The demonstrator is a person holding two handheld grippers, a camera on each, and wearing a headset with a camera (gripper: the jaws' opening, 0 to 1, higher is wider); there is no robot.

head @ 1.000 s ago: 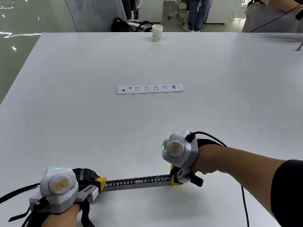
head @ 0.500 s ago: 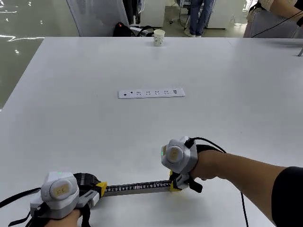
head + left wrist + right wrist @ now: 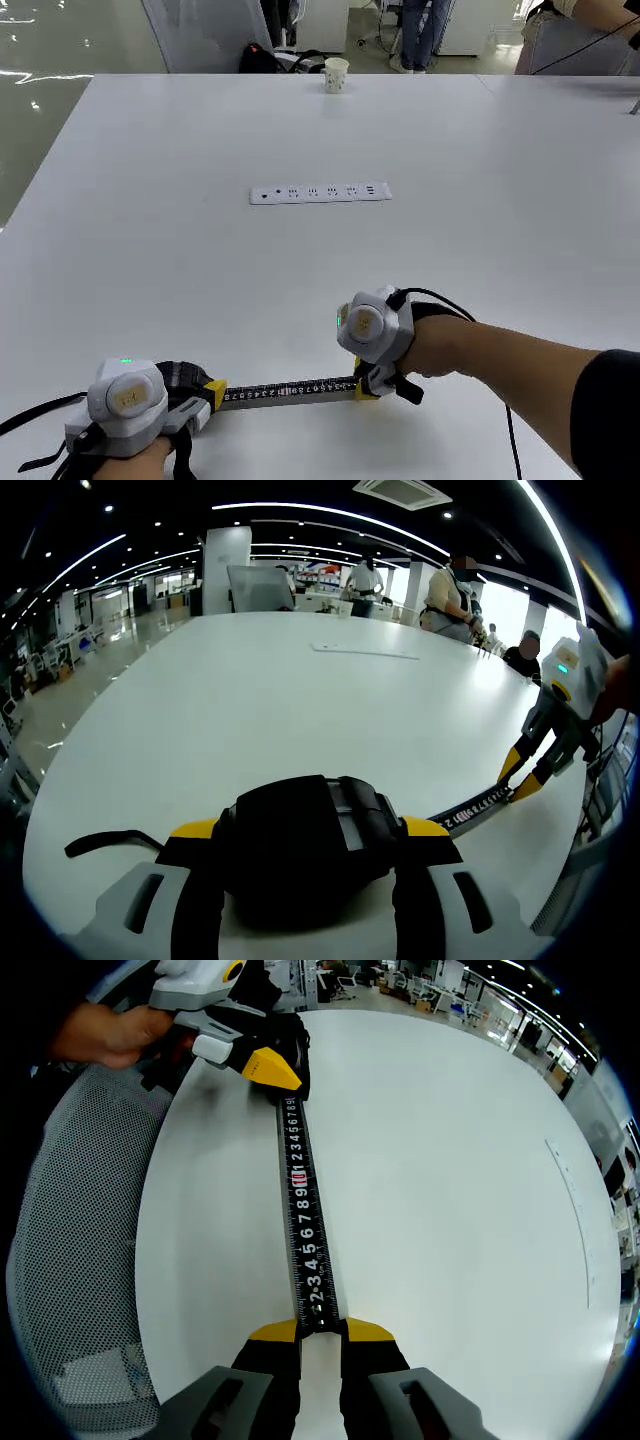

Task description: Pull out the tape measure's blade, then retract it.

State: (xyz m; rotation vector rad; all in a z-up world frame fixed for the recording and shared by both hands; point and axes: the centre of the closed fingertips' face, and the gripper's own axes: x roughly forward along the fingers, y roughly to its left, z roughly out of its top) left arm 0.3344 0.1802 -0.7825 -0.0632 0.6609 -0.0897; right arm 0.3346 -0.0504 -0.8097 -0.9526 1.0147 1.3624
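A big white table (image 3: 250, 700) was spread out ahead of the fingers (image 3: 430, 828) of the left gripper (image 3: 312, 830). Well beyond them a white power strip (image 3: 365, 651) was laid flat mid-table, and a paper cup (image 3: 336, 73) was parked upright near the far edge. Past that edge a few people (image 3: 365, 580) could be made out, plus a black bag (image 3: 265, 58). Glossy floor (image 3: 40, 110) was lit up with glare off to the left of the fingers. Overhead, long curved light strips (image 3: 330, 515) and a vent (image 3: 400, 492) were mounted on a dark ceiling. A grey mesh chair (image 3: 70, 1250) was tucked just beside the table's edge.
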